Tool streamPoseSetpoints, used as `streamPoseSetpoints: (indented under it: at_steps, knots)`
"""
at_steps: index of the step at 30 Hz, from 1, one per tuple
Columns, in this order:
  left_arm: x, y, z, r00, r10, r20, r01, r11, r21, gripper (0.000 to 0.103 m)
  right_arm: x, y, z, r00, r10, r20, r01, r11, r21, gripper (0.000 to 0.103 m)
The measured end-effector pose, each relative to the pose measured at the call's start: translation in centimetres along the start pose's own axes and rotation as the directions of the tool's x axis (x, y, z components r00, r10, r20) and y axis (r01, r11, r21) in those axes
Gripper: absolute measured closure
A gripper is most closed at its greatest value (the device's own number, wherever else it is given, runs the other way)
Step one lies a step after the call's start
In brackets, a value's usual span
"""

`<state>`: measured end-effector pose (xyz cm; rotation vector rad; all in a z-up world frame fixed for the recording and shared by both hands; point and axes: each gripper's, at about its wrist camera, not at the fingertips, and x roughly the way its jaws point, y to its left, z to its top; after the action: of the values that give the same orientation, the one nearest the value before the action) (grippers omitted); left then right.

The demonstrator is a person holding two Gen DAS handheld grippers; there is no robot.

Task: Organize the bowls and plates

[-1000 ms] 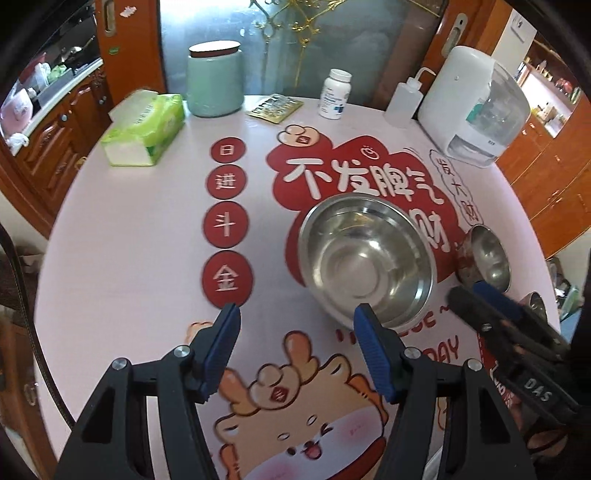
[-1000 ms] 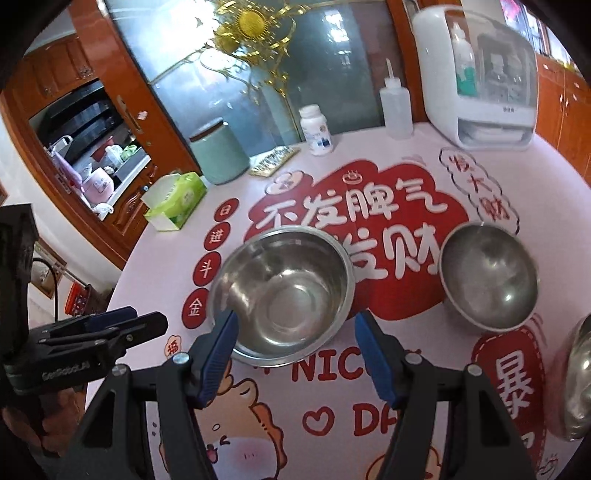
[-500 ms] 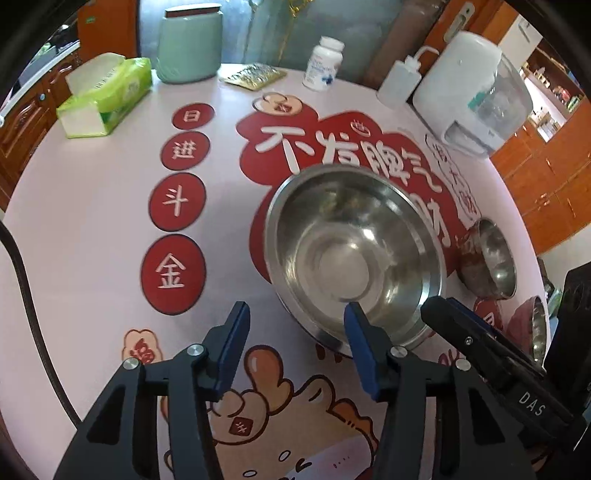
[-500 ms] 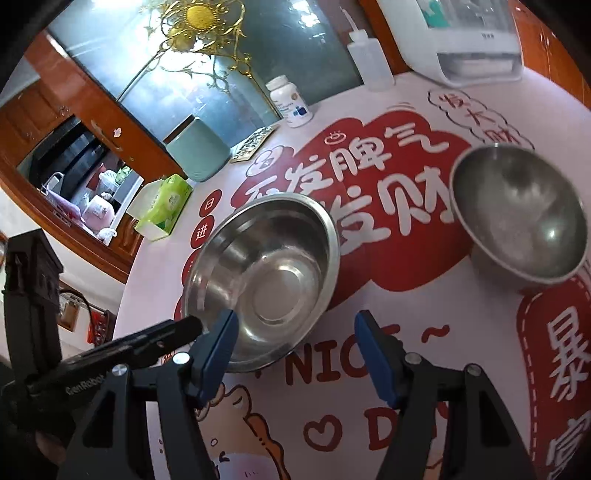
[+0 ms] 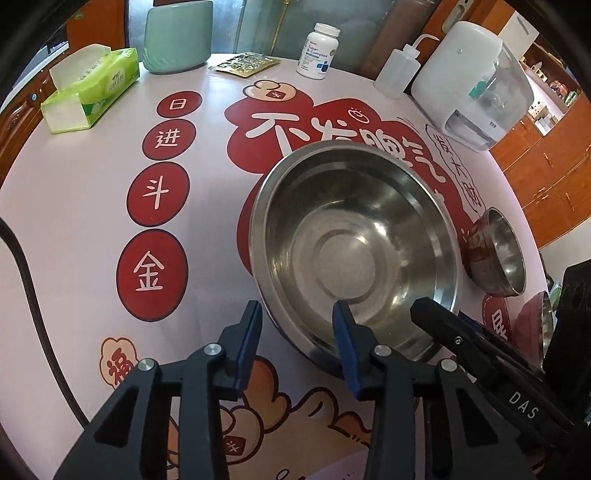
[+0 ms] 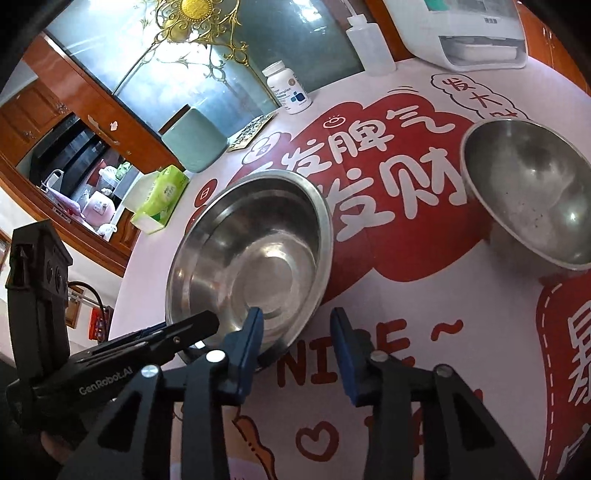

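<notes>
A large steel bowl (image 5: 354, 251) (image 6: 255, 254) stands upright on the printed tablecloth. My left gripper (image 5: 297, 310) straddles its near rim, one finger outside the wall and one inside; its jaws are closing and the pads stand apart from the metal. My right gripper (image 6: 295, 315) straddles the same rim further right, left finger inside and right finger outside, also closing without pressing. Each gripper shows in the other's view: the right gripper (image 5: 424, 312) and the left gripper (image 6: 207, 321). A medium steel bowl (image 6: 535, 192) (image 5: 498, 251) sits to the right, and a third bowl (image 5: 543, 317) peeks in beyond it.
Along the far edge of the round table stand a green tissue pack (image 5: 92, 88), a mint canister (image 5: 177, 33), a blister pack (image 5: 243, 64), a pill bottle (image 5: 317, 51), a squeeze bottle (image 5: 397, 70) and a white appliance (image 5: 472, 85). Wooden cabinets surround the table.
Both grippers have come down onto the large bowl and their jaws have narrowed. Each now has the bowl's near rim between its fingers.
</notes>
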<state>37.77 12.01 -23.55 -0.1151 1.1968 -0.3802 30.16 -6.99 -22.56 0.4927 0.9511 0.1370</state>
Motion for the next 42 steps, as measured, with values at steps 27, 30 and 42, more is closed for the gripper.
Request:
streamPoseSetpoints:
  at_steps: [27,30,42]
  knots:
    - [-4.0,0.5,-1.5,1.0,0.006,0.012,-0.006,0.998,0.062,0.079,-1.8,3.1,-1.1,1.0,0.013,-0.022,-0.014,0.999,-0.045,0.082]
    - [-5.0,0.6,-2.3,1.0,0.006,0.017,-0.007,0.998,0.063,0.079,-2.7,3.8,-1.7,1.0,0.014,-0.023,-0.015,0.999,-0.052,0.082]
    - [-9.4,0.1,-6.0,0.999,-0.001,0.032,-0.002,0.997,0.081,0.079,-6.4,5.6,-4.9,0.999,0.026,-0.019,-0.027,0.997,-0.074,0.082]
